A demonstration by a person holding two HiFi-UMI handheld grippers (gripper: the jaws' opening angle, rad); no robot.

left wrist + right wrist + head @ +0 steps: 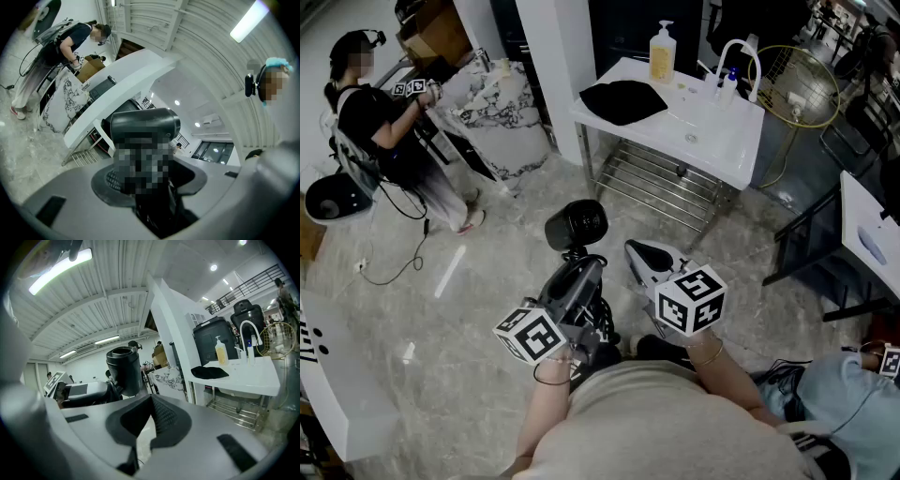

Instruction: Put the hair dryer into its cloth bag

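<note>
Black hard-plastic hair dryer (577, 225), rigid and likely top-heavy, stands clamped by its handle in the jaws of the left gripper (579, 272), short of the white tabletop (712, 131) bearing the limp black cloth bag (623, 100). The jaws of the right gripper (639, 251) are closed and empty.

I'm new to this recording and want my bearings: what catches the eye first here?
A black barrel-shaped hair dryer, clamped by its handle in the left gripper, stands out at the head view's centre. The right gripper beside it is shut and empty. Beyond, a flat black cloth bag lies on the white sink table.
</note>
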